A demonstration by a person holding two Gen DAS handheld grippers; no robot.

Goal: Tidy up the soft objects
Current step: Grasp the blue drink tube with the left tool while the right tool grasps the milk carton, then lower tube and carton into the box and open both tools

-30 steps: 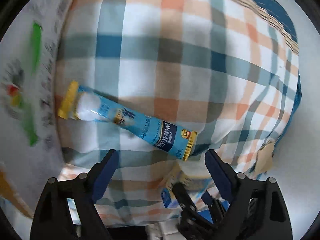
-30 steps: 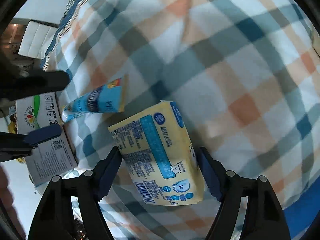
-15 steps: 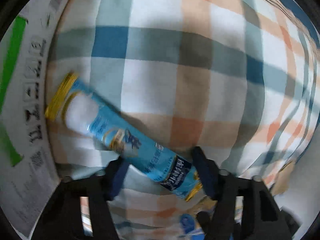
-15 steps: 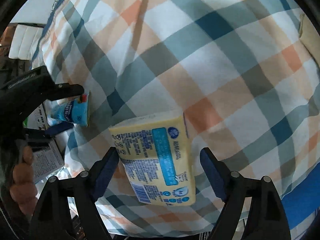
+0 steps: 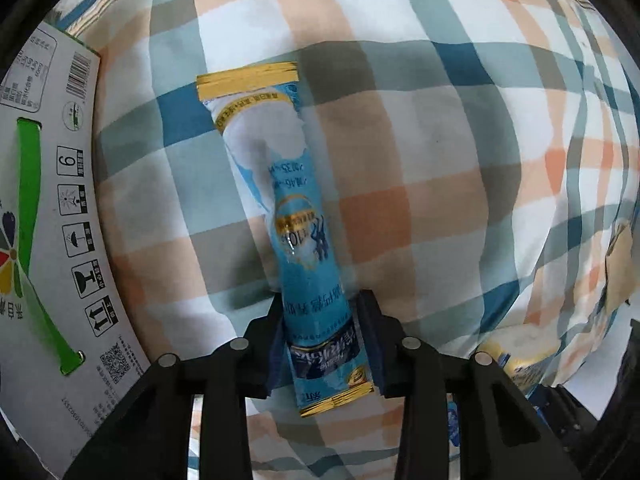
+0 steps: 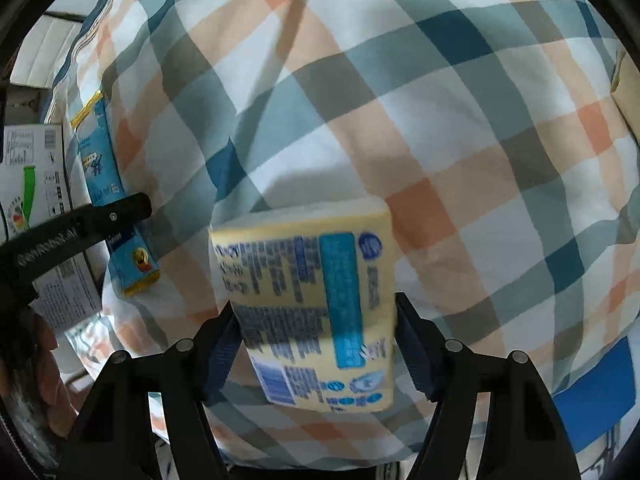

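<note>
Left gripper (image 5: 323, 334) closing, fingers (image 5: 370, 320) flanking lower part of blue sachet (image 5: 298, 216); contact looks made, sachet pinched. Sachet lies lengthwise on plaid pillow (image 5: 440, 140), near its left edge, beside white carton (image 5: 48, 208). Right gripper (image 6: 316, 336) closing around yellow tissue pack (image 6: 312, 304); pads just beside pack, not clearly pressing. Pack sits mid-pillow, toward near edge.

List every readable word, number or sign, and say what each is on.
"6": in a square on the white carton, beside handling pictograms, a barcode and a QR code.
Chinese print on the blue sachet: too distorted to read.
Print on the yellow pack: too blurred to read.
</note>
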